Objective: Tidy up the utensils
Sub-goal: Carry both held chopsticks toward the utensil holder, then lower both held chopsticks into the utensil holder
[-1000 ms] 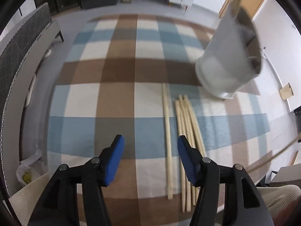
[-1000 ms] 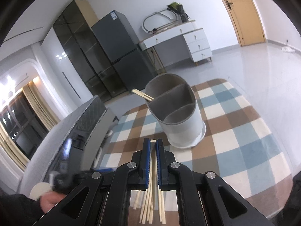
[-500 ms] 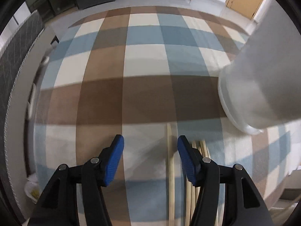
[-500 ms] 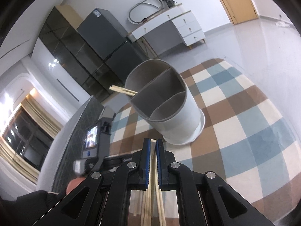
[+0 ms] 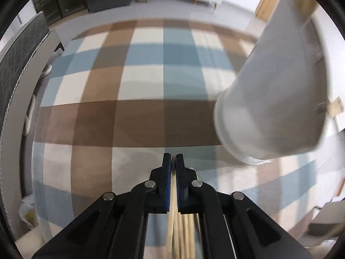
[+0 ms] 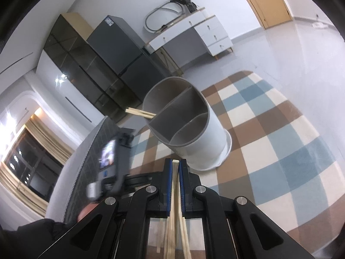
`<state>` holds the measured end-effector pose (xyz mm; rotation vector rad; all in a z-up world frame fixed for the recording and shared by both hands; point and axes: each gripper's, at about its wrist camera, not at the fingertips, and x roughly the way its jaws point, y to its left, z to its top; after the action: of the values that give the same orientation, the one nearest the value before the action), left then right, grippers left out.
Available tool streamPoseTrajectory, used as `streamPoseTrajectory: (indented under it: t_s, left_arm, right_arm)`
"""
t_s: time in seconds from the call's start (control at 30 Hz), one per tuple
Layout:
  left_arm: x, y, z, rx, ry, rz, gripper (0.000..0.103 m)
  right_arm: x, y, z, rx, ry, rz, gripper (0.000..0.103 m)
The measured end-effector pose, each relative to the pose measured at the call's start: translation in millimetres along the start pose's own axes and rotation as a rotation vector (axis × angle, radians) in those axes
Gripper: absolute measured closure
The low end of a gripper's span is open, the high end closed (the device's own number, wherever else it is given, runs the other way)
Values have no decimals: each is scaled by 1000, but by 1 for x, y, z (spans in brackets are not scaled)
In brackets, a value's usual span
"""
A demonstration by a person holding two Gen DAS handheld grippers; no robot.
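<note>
A grey-white divided holder (image 6: 194, 142) stands on the checked cloth, with two chopsticks (image 6: 140, 113) leaning out of its far compartment. My right gripper (image 6: 175, 164) is just before it, shut on one chopstick (image 6: 175, 183) whose square end shows between the pads. Loose chopsticks (image 6: 170, 237) lie beneath. In the left wrist view the holder (image 5: 269, 108) is at the right. My left gripper (image 5: 173, 161) points down, its jaws closing to a thin slit. A chopstick (image 5: 172, 194) shows in that slit; I cannot tell whether it is pinched. More chopsticks (image 5: 187, 226) lie under the fingers.
The blue, brown and cream checked cloth (image 5: 151, 82) stretches ahead of the left gripper. A padded grey chair back (image 5: 17, 54) borders it on the left. In the right wrist view the left unit's screen body (image 6: 107, 157) and a hand (image 6: 86, 211) are blurred at lower left.
The left jaws went from wide open to almost together while that gripper slid forward over the chopsticks' far ends. The right gripper rolled a little, still holding its chopstick.
</note>
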<state>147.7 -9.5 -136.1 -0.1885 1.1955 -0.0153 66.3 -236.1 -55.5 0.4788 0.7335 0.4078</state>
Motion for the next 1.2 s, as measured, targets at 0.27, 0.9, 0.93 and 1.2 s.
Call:
streamPoseTrajectory:
  t_s: [0.27, 0.9, 0.93, 1.2]
  left_arm:
    - [-98, 18, -41, 12, -245, -84, 103]
    - [-145, 11, -61, 62, -397, -173, 103]
    - [-147, 8, -60, 70, -398, -178, 103]
    - [-165, -9, -46, 126, -396, -228, 103]
  right_arm:
    - [-18, 32, -12, -124, -40, -23, 97]
    - [-55, 79, -17, -288, -144, -83, 97]
    - [-56, 79, -15, -288, -149, -82, 97]
    - [-58, 73, 3, -303, -165, -84, 98]
